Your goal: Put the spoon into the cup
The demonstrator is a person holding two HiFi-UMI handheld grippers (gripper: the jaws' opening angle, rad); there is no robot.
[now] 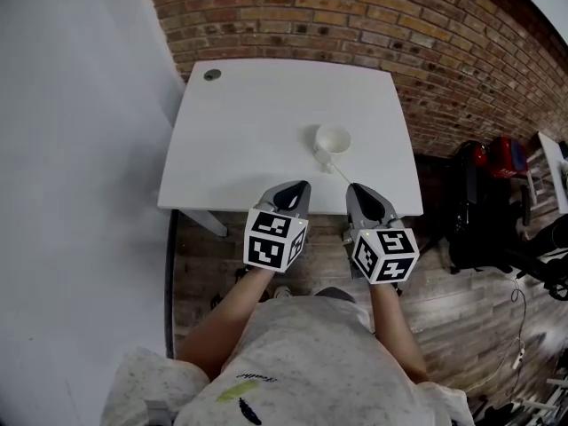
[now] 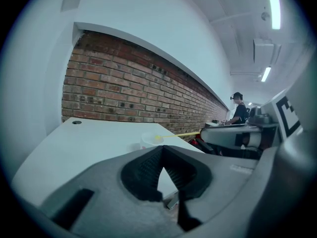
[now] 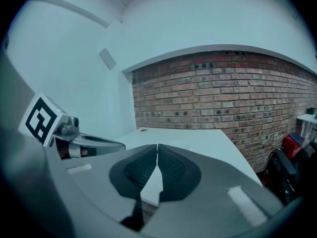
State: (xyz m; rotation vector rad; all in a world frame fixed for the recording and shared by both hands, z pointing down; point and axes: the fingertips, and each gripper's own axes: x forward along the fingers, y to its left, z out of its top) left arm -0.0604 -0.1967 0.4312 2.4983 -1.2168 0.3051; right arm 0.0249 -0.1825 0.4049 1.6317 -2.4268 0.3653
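The spoon (image 1: pixel 340 172) seems already to sit in the cup (image 1: pixel 334 139): its bowl end meets the rim and its thin pale-yellow handle slants out over the cup's near right side, so I judge the task done or close to it. The cup stands upright on the white tabletop (image 1: pixel 248 131), nearer the person's edge than the brick wall (image 1: pixel 355 16) beyond it.

On the near side of the cup, over the tabletop's edge, both tools hang clear of it. The left hand-held gripper (image 1: pixel 303 187) has its jaws closed tip to tip with nothing between them, and the right hand-held gripper (image 1: pixel 353 189), just beside the handle's end, is likewise closed and empty. That reads as a resting pose, not a grasp.

The only markings are black-and-white squares on the marker cubes (image 1: pixel 275 238); no words are legible.
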